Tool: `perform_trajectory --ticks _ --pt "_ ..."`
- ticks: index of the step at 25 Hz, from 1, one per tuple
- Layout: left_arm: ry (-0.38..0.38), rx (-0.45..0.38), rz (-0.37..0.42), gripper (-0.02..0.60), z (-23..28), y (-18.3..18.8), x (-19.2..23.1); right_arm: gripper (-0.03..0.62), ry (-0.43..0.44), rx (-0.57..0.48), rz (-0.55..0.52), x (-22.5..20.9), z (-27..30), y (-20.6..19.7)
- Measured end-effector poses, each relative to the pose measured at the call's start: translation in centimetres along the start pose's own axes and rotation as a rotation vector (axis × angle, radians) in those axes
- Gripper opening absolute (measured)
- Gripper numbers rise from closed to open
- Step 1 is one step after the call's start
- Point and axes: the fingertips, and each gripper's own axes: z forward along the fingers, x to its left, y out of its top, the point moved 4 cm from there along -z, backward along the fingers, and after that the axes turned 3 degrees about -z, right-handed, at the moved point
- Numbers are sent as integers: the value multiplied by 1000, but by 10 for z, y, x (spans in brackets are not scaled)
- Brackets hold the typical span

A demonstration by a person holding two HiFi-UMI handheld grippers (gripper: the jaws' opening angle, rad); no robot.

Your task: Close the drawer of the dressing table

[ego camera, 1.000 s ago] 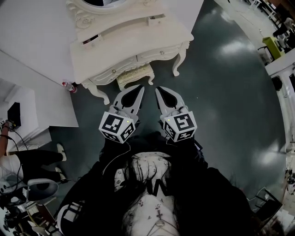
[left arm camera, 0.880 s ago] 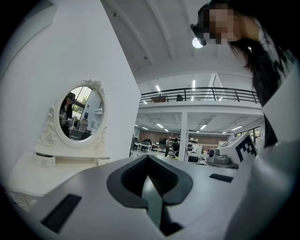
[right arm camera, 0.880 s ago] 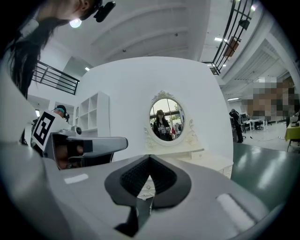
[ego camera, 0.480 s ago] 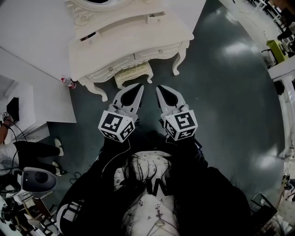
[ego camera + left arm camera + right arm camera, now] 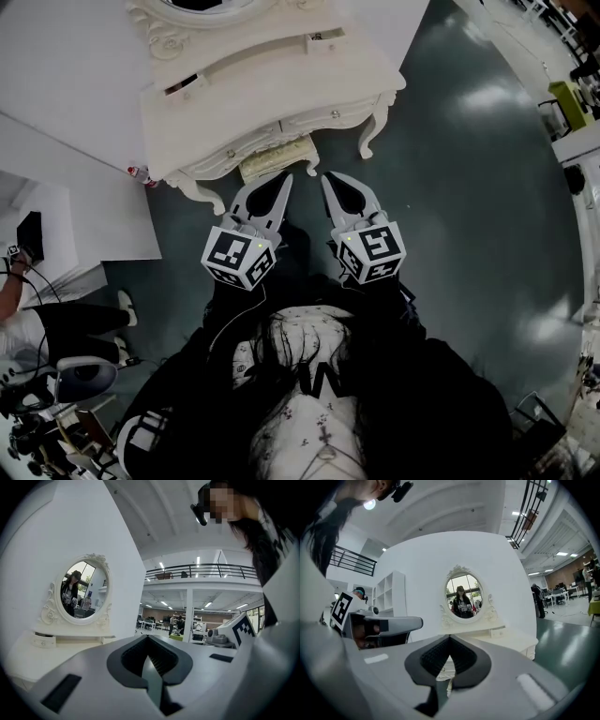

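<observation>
Left gripper point(image 5: 281, 181) and right gripper point(image 5: 330, 180), clenched empty, have neared the table point(image 5: 281, 94). Off-centre shoving could jam the drawer point(image 5: 185, 84).

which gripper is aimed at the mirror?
The right gripper: the mirror sits just above its tips. The left gripper sees it far off to the left.

The dark grey-green floor point(image 5: 469, 187) is glossy and catches pale patches of the overhead light. A plain white partition wall point(image 5: 66, 75) stands ahead. Past it the hall opens out: a railed balcony point(image 5: 201, 569) on a white column point(image 5: 189, 613), strip lights point(image 5: 198, 561) above, open white shelving point(image 5: 391, 597) to one side.
</observation>
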Motion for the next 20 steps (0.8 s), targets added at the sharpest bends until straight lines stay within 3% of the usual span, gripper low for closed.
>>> perform_trajectory --ticks 11,20 --pt "-81 9 11 0 67 39 108 8 -83 -9 4 -38 123 29" --pt "-98 13 -32 0 87 53 196 8 -120 27 -11 -34 206 35"
